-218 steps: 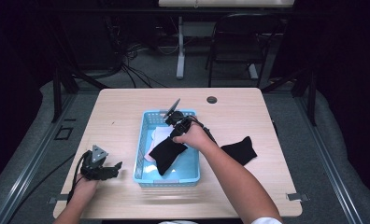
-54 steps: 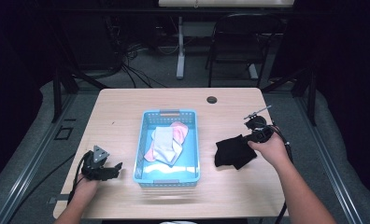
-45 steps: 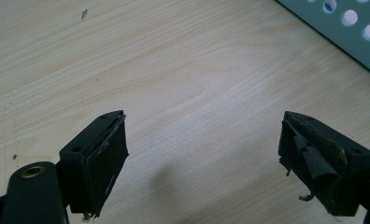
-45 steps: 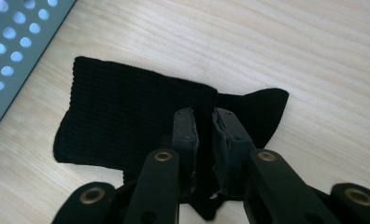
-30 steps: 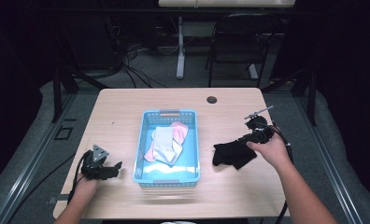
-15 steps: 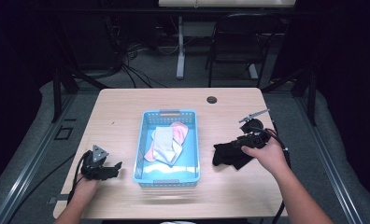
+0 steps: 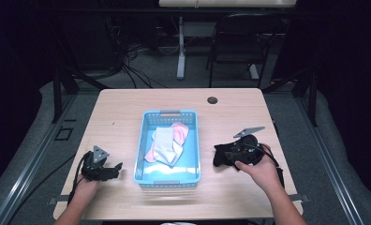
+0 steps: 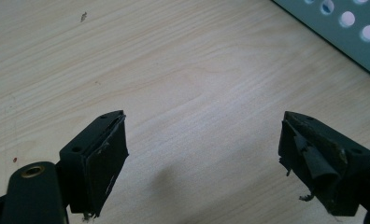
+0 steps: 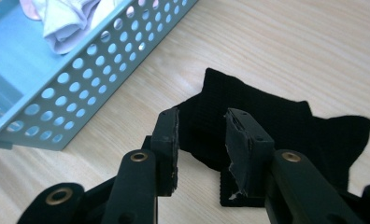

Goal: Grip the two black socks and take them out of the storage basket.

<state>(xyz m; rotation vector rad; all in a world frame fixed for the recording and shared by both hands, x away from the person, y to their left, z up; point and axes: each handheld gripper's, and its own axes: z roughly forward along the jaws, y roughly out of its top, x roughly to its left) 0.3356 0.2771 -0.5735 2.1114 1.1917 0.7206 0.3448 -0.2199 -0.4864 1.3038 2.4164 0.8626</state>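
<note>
Blue basket (image 7: pixel 168 176) blocks table (image 7: pixel 127 108) centre. Bare wood all along far edge and left side. Black cloth (image 7: pixel 223 154) lies just right of basket; narrow bare strip between them.

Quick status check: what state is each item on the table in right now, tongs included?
Basket: upright, holding pale cloths.
Pale cloths: crumpled in the basket.
Black cloth: flat on the table, right of the basket.
Left tongs: open wide, holding nothing.
Right tongs: partly open over the black cloth's edge, not clamped.
</note>
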